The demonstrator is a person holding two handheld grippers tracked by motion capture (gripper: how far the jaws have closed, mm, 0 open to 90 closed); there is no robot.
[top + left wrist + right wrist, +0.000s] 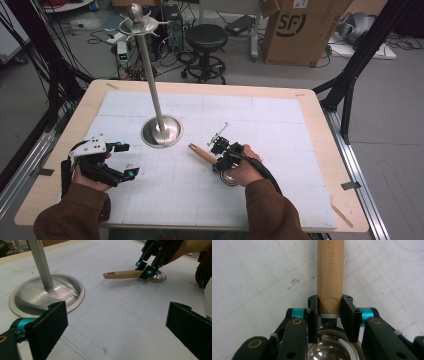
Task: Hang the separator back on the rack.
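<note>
A ladle with a wooden handle [201, 153] and a steel bowl [230, 178] lies on the white mat right of centre. My right gripper [218, 162] is shut on the handle just above the bowl. In the right gripper view both pads [347, 312] press the sides of the handle [329, 270], with the bowl [332, 350] below them. My left gripper [127, 160] rests at the near left, open and empty. In the left gripper view its jaws [117, 325] stand wide apart, facing the ladle [122, 275] and the right gripper [145, 268].
A steel stand with a round base [161, 131] and a tall pole [150, 65] topped with hooks rises from the mat's middle-left, seen as the stand base [62, 290] close to my left gripper. A stool [206, 37] and a cardboard box [300, 30] sit beyond the table.
</note>
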